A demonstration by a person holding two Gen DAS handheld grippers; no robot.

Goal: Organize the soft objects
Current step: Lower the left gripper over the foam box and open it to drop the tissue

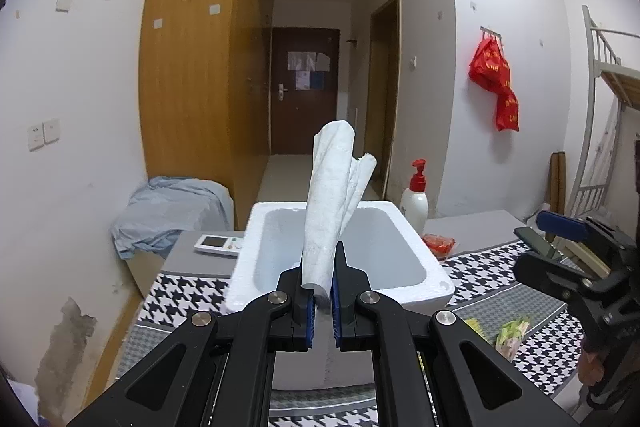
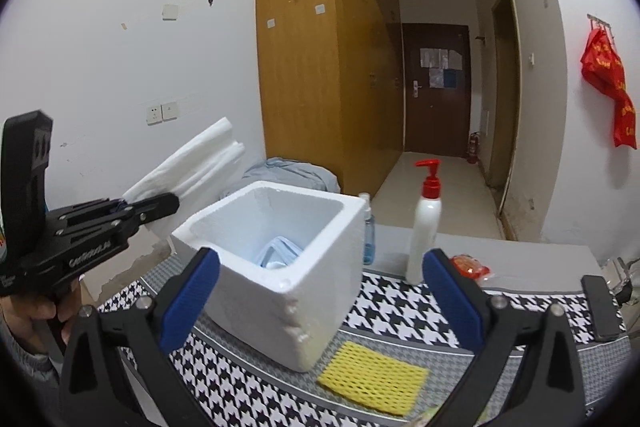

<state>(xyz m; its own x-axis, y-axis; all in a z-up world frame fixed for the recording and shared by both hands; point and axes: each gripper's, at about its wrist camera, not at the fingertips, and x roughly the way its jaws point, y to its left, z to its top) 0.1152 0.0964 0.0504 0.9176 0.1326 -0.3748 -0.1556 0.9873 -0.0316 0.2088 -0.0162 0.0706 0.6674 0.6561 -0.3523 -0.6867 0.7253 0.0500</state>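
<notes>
pump bottle (image 2: 425, 227) and yellow sponge (image 2: 374, 377) flank the foam box (image 2: 280, 279).

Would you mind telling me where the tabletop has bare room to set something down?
The grey strip behind the houndstooth cloth, right of the red packet, looks bare. So does the cloth between the foam box and the right hand-held gripper. It is crowded around the pump bottle and near the yellow sponge.
</notes>
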